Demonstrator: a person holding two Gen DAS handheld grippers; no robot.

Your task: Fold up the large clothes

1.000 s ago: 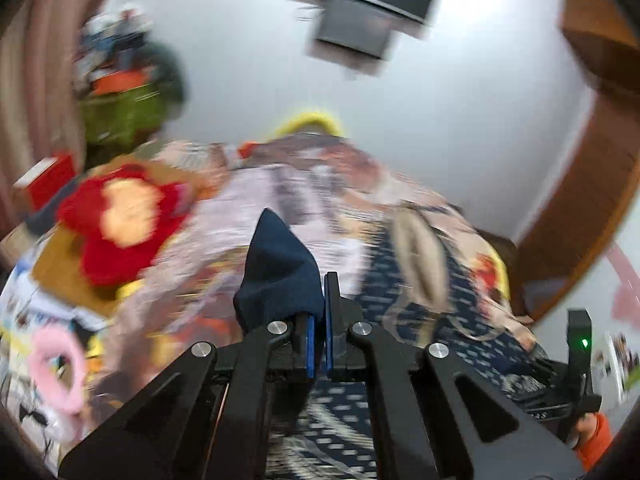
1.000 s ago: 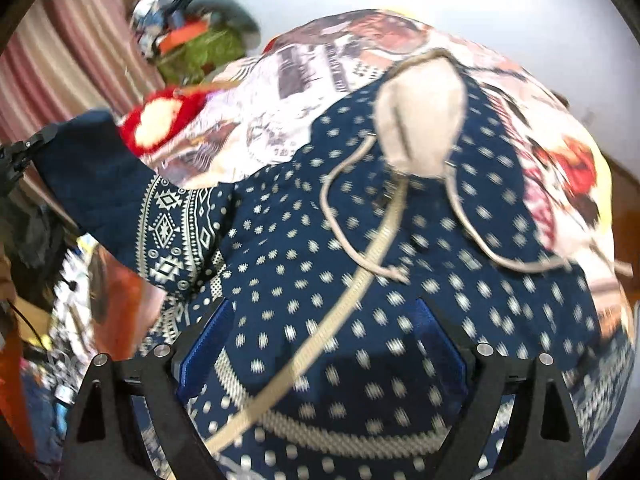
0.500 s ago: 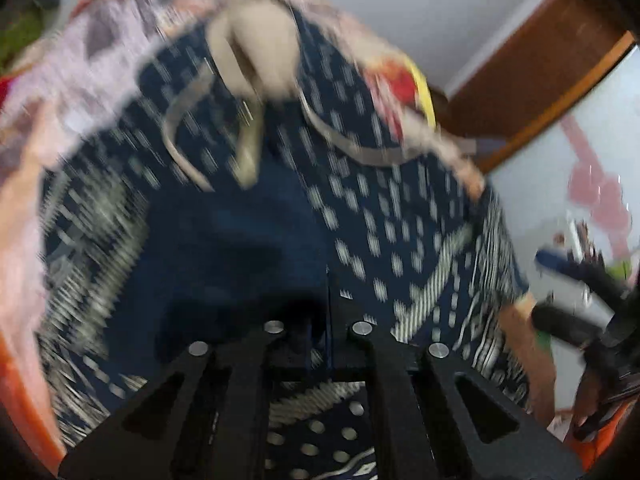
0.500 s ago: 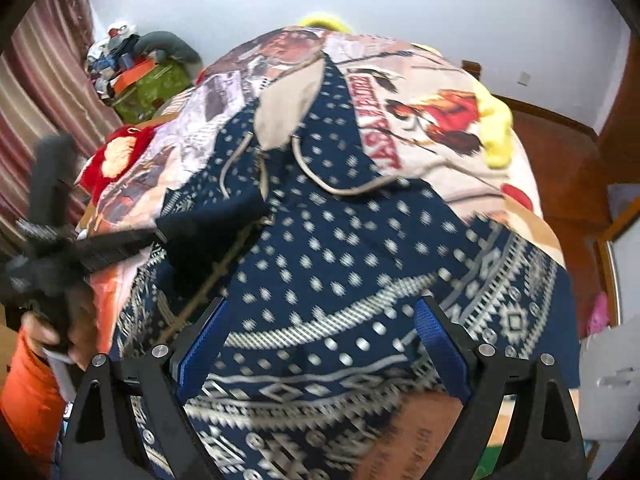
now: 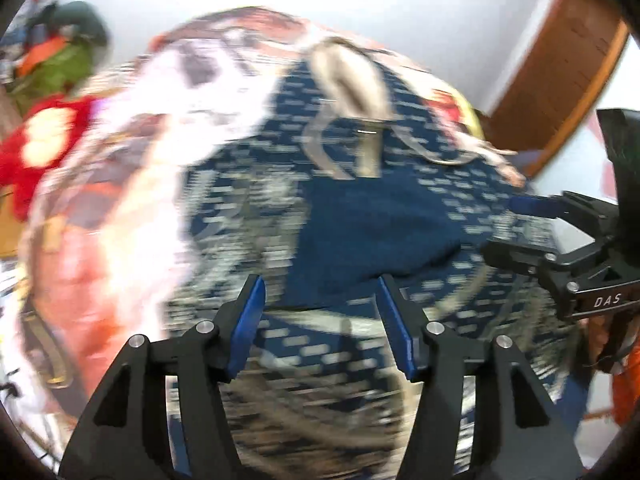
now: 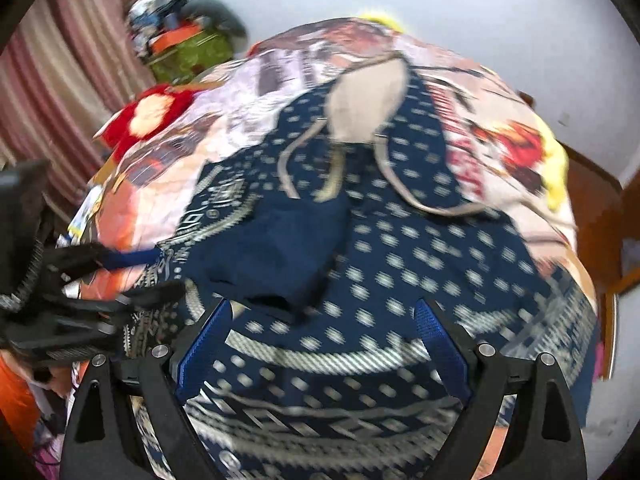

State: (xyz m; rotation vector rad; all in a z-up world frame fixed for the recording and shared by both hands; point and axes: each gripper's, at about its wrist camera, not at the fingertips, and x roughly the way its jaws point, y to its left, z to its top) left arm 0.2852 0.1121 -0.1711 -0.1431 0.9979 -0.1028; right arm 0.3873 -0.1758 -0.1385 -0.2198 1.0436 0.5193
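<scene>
A navy hoodie [image 6: 432, 248] with white dots and a beige hood lining [image 6: 364, 108] lies spread on the bed. Its left sleeve is folded across the chest, and the plain navy cuff [image 5: 372, 220] rests there, also shown as cuff [image 6: 276, 248] in the right wrist view. My left gripper [image 5: 322, 320] hovers just short of the cuff. Its jaws are opening and nothing is between the blue pads. My right gripper [image 6: 322, 340] stands wide open over the hoodie's patterned hem and holds nothing. Each gripper shows in the other's view: right gripper [image 5: 520, 232], left gripper [image 6: 152, 274].
The bed cover [image 6: 480, 128] is a busy printed sheet. A red and yellow plush [image 6: 152, 116] lies at the bed's left, with a green bag [image 6: 192, 52] and clutter behind it. A striped curtain [image 6: 60, 80] hangs on the left. A wooden door frame [image 5: 560, 80] stands on the right.
The left gripper swung the raised sleeve cuff from the left over onto the hoodie's chest, sank with it, then let it go and parted its jaws. The right gripper shifted sideways, still open.
</scene>
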